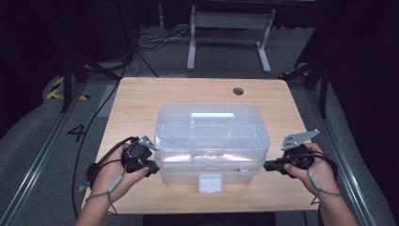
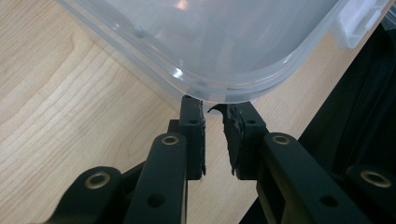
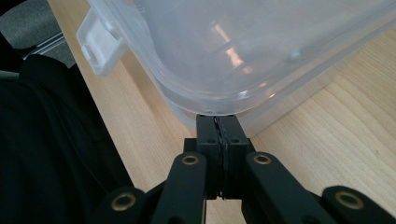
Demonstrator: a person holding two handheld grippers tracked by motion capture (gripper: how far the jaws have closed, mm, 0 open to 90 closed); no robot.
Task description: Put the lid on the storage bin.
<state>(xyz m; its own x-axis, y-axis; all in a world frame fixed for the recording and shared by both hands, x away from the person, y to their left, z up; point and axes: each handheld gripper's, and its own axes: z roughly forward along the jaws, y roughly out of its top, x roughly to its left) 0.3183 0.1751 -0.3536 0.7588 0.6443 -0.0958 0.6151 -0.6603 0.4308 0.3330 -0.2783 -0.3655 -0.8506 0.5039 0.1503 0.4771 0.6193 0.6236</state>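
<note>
Two grippers' jaws at clear box [image 1: 211, 136] near corners, underneath its rim.

A lab or recording studio, by every sign. Light wooden table [image 1: 141, 101] fenced in dark curtains on all sides. Left of the table, aluminium rail [image 1: 35, 162], black cables [image 1: 101, 101], hazard-striped tape [image 1: 57, 87] and a floor mark "4" [image 1: 77, 132]. Beyond the table, a white desk frame [image 1: 230, 35] on grey carpet.
</note>
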